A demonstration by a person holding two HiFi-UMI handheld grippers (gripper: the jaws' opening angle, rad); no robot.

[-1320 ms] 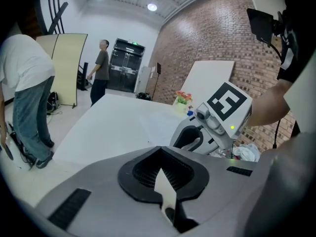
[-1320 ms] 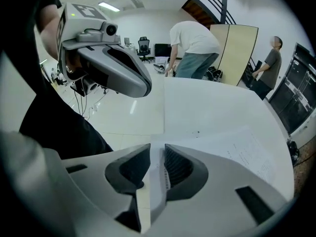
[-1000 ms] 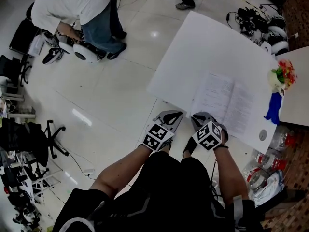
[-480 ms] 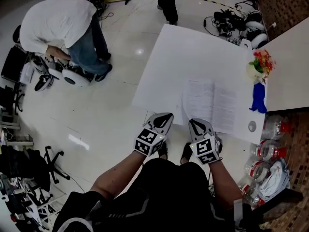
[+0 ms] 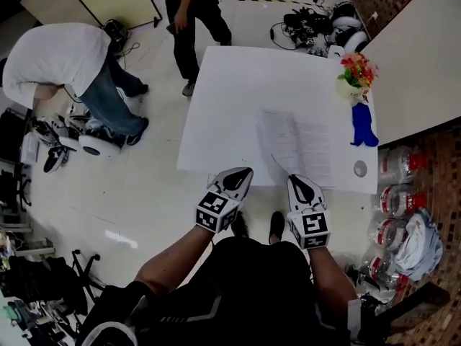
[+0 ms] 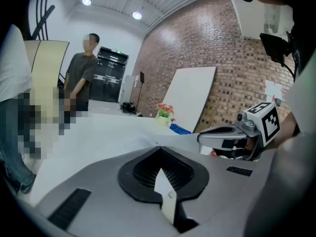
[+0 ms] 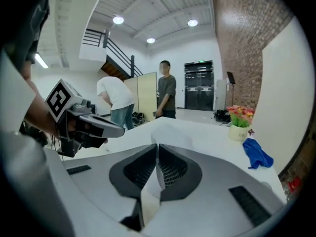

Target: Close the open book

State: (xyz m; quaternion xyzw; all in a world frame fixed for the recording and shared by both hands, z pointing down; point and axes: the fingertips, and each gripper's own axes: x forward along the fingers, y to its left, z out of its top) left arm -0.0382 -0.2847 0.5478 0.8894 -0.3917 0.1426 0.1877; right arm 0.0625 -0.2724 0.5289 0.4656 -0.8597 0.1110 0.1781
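Note:
The open book [image 5: 299, 146] lies flat near the front edge of the white table [image 5: 230, 107], with a page corner curling up at its near left. My left gripper [image 5: 245, 170] hovers just off the table's front edge, left of the book, its jaws shut and empty [image 6: 159, 147]. My right gripper [image 5: 296, 178] points at the book's near edge. Its jaws have been closing over the last second and now stand together with nothing between them [image 7: 157, 144]. From the right gripper view the book [image 7: 173, 130] is a low white hump just past the tips.
A flower pot [image 5: 356, 71], a blue cloth [image 5: 362, 130] and a small round disc [image 5: 360, 169] sit along the table's right side. One person bends over a wheeled device [image 5: 86, 144] at the left; another stands at the table's far corner [image 5: 189, 13]. Plastic bottles [image 5: 403, 186] lie on the floor at the right.
Both grippers have lifted, and the right one has rolled so its marker cube faces squarely up. The view has swung, bringing a standing person in at the table's far side.

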